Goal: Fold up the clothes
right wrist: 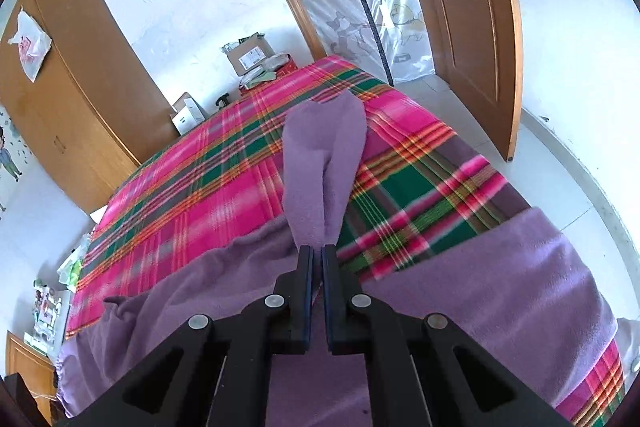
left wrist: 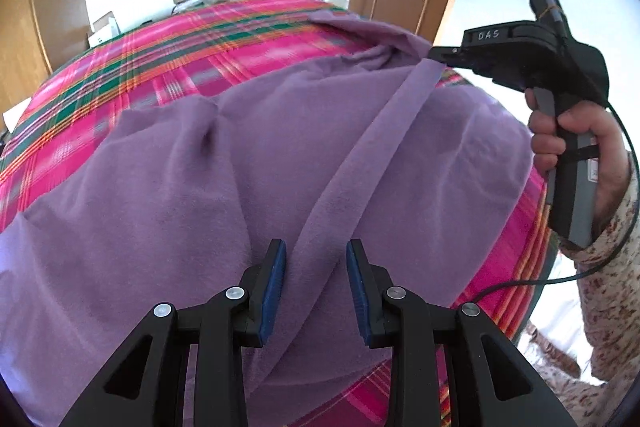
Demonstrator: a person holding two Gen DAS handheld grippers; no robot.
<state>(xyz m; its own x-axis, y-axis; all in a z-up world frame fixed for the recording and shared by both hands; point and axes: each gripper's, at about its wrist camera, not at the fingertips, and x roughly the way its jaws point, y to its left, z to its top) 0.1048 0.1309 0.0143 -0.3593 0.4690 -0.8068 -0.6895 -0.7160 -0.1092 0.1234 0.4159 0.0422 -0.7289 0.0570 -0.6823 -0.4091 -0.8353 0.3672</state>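
Note:
A purple fleece garment (left wrist: pixel 168 195) lies spread over a pink and green plaid bedspread (left wrist: pixel 160 55). My left gripper (left wrist: pixel 316 255) is open, its blue pads either side of a raised fold of the garment that runs up to the right. My right gripper (left wrist: pixel 440 55) shows in the left wrist view at the upper right, pinching the far end of that fold. In the right wrist view my right gripper (right wrist: pixel 317 251) is shut on the purple garment (right wrist: pixel 320 163), whose end sticks up past the fingertips over the bedspread (right wrist: pixel 200 179).
A wooden wardrobe (right wrist: pixel 68 87) stands at the left and a wooden door (right wrist: pixel 468 11) at the right. Cardboard boxes (right wrist: pixel 248 55) sit beyond the bed's far edge. White floor (right wrist: pixel 560 155) lies to the right of the bed.

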